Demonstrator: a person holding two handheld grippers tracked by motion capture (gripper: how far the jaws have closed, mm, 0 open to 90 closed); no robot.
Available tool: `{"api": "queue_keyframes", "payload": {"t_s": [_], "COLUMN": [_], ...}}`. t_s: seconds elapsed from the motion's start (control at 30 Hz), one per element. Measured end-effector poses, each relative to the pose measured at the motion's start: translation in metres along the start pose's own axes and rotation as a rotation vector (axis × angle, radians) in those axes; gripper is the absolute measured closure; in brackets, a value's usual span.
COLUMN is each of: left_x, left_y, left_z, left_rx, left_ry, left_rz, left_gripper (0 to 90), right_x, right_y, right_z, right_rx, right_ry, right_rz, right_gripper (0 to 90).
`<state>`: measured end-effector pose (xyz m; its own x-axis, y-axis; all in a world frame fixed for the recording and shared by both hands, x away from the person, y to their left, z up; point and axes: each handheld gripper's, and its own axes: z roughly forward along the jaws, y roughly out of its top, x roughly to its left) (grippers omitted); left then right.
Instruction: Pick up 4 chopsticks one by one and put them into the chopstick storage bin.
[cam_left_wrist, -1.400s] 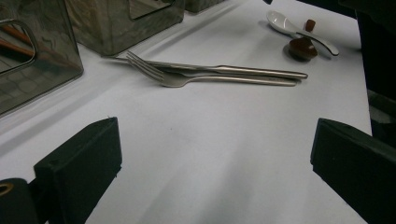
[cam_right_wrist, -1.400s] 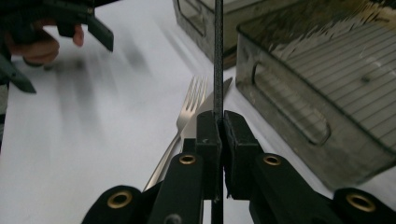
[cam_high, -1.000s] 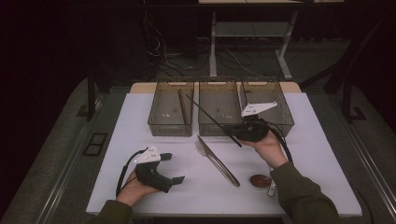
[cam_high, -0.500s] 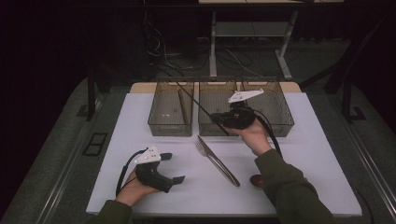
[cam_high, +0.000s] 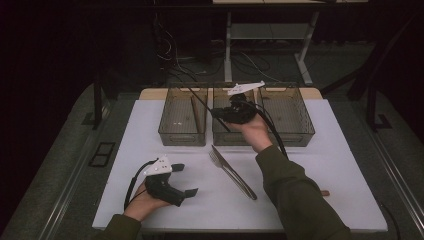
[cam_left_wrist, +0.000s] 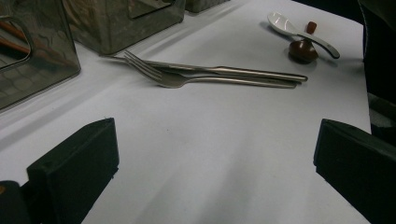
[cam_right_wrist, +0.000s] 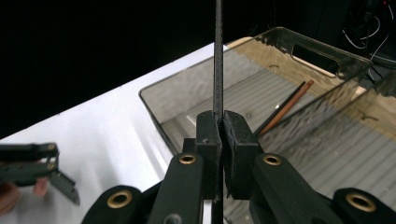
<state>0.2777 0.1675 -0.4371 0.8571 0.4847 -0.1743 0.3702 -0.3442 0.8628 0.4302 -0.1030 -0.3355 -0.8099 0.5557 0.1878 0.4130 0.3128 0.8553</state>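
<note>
My right gripper (cam_high: 218, 114) is shut on a thin black chopstick (cam_high: 200, 101), held above the left and middle clear bins. In the right gripper view the black chopstick (cam_right_wrist: 218, 56) rises straight up from the closed pads of the right gripper (cam_right_wrist: 222, 123), over the left bin (cam_right_wrist: 159, 105), where a brown chopstick (cam_right_wrist: 289, 105) lies. My left gripper (cam_high: 184, 180) rests on the white table near its front left, open, nothing between the jaws. In the left gripper view the left gripper (cam_left_wrist: 215, 163) faces a fork (cam_left_wrist: 187, 79) and a knife (cam_left_wrist: 224, 71).
Three clear bins stand in a row at the back: left (cam_high: 182, 137), middle (cam_high: 225, 137), right (cam_high: 290, 115). Fork and knife (cam_high: 232, 172) lie mid-table. A white spoon (cam_left_wrist: 299, 32) and a small brown rest (cam_left_wrist: 302, 50) lie beyond them.
The right hand has carried the black chopstick away from the person and to the left, from the table's right side to above the bins. The left hand has stayed put.
</note>
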Motion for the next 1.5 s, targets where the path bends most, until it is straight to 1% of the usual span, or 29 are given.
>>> {"api": "queue_keyframes", "payload": {"t_s": [0.2, 0.37, 0.57, 0.77, 0.8, 0.83, 0.87, 0.9, 1.07, 1.13, 1.17, 1.23, 1.37, 1.43, 1.5], "left_x": [0.0, 0.0, -0.001, -0.001, 0.0, -0.001, -0.001, -0.001, -0.001, -0.001, -0.001, -0.001, -0.002, -0.002, -0.001], "left_y": [0.0, 0.0, 0.0, 0.001, 0.001, 0.001, 0.001, 0.001, 0.001, 0.001, 0.001, 0.001, 0.001, 0.001, 0.001], "left_z": [-0.001, -0.001, -0.001, -0.001, -0.001, -0.001, -0.001, -0.001, -0.001, -0.001, -0.001, 0.0, 0.0, 0.0, 0.0], "left_rx": [-0.001, -0.004, -0.012, -0.011, -0.011, -0.012, -0.013, -0.013, -0.017, -0.016, -0.015, -0.015, -0.014, -0.013, -0.009], "left_ry": [-0.004, -0.007, -0.014, -0.02, -0.021, -0.022, -0.022, -0.023, -0.026, -0.027, -0.027, -0.027, -0.027, -0.026, -0.027], "left_rz": [-0.002, -0.004, -0.002, -0.004, 0.002, -0.003, 0.0, 0.001, -0.007, -0.007, -0.007, -0.008, -0.006, -0.007, -0.003], "left_gripper": [0.0, 0.0, 0.0, 0.0, 0.0, 0.0, 0.0, 0.0, 0.0, 0.0, 0.0, 0.0, 0.0, 0.0, 0.0], "right_x": [0.002, 0.003, 0.005, 0.005, 0.005, 0.005, 0.004, 0.004, 0.001, 0.0, 0.001, 0.002, 0.002, 0.002, 0.003], "right_y": [0.013, 0.024, 0.029, 0.028, 0.027, 0.026, 0.024, 0.023, 0.013, 0.009, 0.009, 0.01, 0.01, 0.01, 0.01], "right_z": [0.021, 0.038, 0.062, 0.089, 0.093, 0.097, 0.101, 0.104, 0.12, 0.125, 0.126, 0.126, 0.129, 0.13, 0.131], "right_rx": [-0.001, -0.017, -0.015, 0.016, 0.025, 0.036, 0.046, 0.056, 0.106, 0.126, 0.133, 0.138, 0.186, 0.197, 0.214], "right_ry": [-0.003, -0.006, -0.006, -0.019, -0.021, -0.029, -0.036, -0.038, -0.055, -0.055, -0.064, -0.06, -0.06, -0.056, -0.058], "right_rz": [-0.006, 0.002, 0.016, 0.028, 0.028, 0.028, 0.023, 0.027, 0.035, 0.035, 0.031, 0.027, 0.032, 0.036, 0.029], "right_gripper": [84.9, 84.9, 84.9, 84.8, 84.9, 84.8, 84.8, 84.9, 84.8, 84.8, 84.8, 84.8, 84.4, 84.0, 83.8]}}
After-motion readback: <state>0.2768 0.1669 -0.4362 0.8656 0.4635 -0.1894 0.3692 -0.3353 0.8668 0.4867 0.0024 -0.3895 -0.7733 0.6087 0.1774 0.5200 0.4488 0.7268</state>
